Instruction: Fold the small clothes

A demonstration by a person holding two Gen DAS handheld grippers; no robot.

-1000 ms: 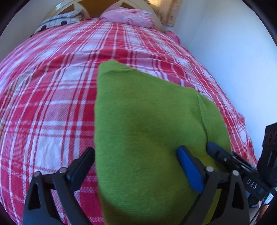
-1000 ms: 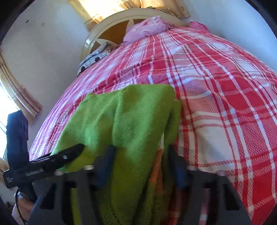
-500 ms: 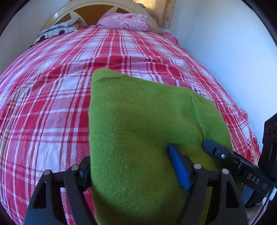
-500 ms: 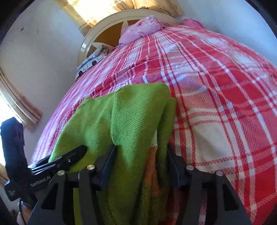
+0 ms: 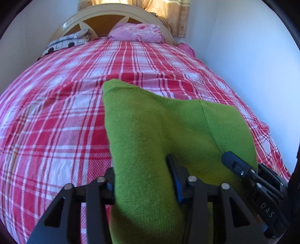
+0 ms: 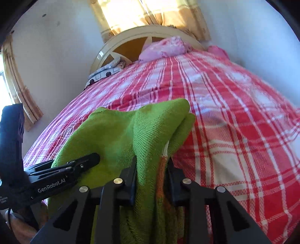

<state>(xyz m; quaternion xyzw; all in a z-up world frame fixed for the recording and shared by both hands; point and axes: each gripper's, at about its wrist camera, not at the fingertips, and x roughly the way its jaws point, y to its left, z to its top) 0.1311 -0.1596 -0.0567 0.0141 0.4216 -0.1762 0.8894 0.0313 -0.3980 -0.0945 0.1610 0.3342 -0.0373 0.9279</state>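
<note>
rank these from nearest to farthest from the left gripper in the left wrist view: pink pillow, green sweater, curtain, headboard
1. green sweater: between the left gripper's fingers, draped forward over the bedspread.
2. pink pillow: far end of the bed, centre.
3. headboard: directly behind the pillow, arching above it.
4. curtain: on the wall beyond the headboard, upper right.

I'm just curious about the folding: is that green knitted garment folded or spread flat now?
Folded, at least doubled: the green knitted garment shows stacked layers at its far corner, pinched by both grippers.
</note>
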